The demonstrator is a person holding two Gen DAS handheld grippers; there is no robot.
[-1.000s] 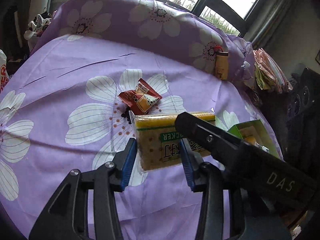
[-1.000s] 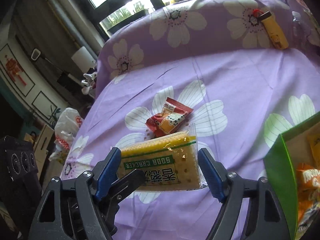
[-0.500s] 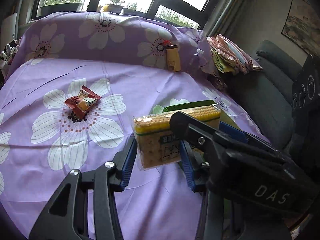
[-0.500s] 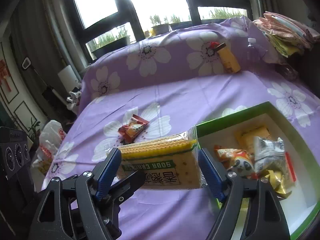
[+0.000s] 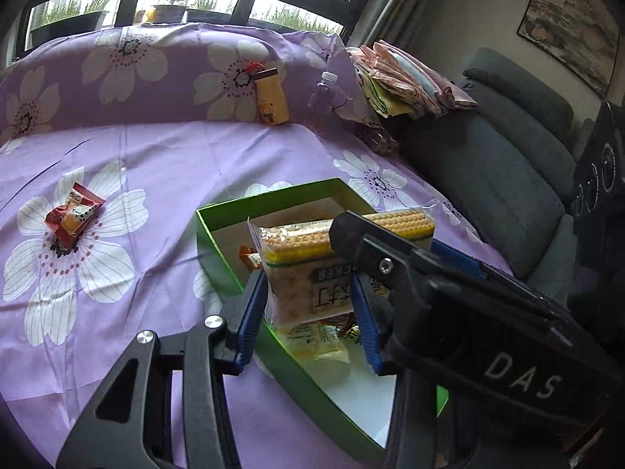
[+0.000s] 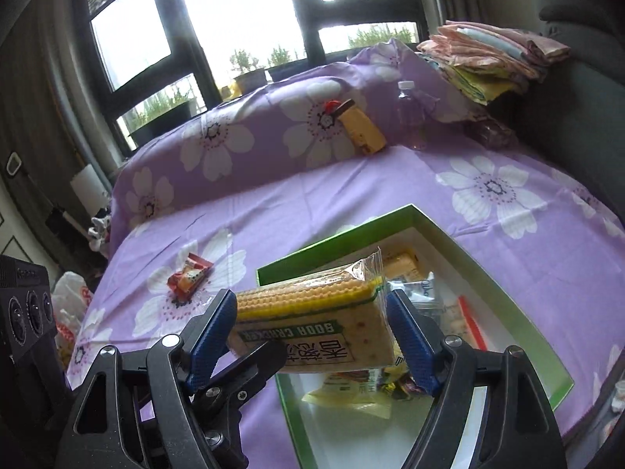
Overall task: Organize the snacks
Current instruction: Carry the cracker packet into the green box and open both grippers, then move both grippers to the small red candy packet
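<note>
A clear pack of soda crackers [image 5: 312, 250] with a yellow and green band hangs over the open green box [image 5: 222, 250]. My left gripper [image 5: 308, 285] is shut on its short sides. My right gripper [image 6: 310, 306] is shut on its long ends, blue pads against the wrapper [image 6: 312, 332]. The green box [image 6: 488, 273] holds several snack packets under the crackers. A small red snack packet [image 5: 74, 215] lies alone on the purple flowered sheet, left of the box, and shows as well in the right wrist view [image 6: 189, 277].
A yellow bottle [image 5: 269, 97] and a clear water bottle [image 5: 322, 93] lean on the covered backrest. Folded cloths [image 5: 406, 78] are stacked at the far right beside a grey sofa [image 5: 508, 164]. A black speaker [image 6: 23, 312] and a plastic bag [image 6: 70, 305] stand off the left edge.
Both grippers have carried the cracker pack rightwards and a little upwards, from beside the red packet to over the green box. The grip on the pack is unchanged.
</note>
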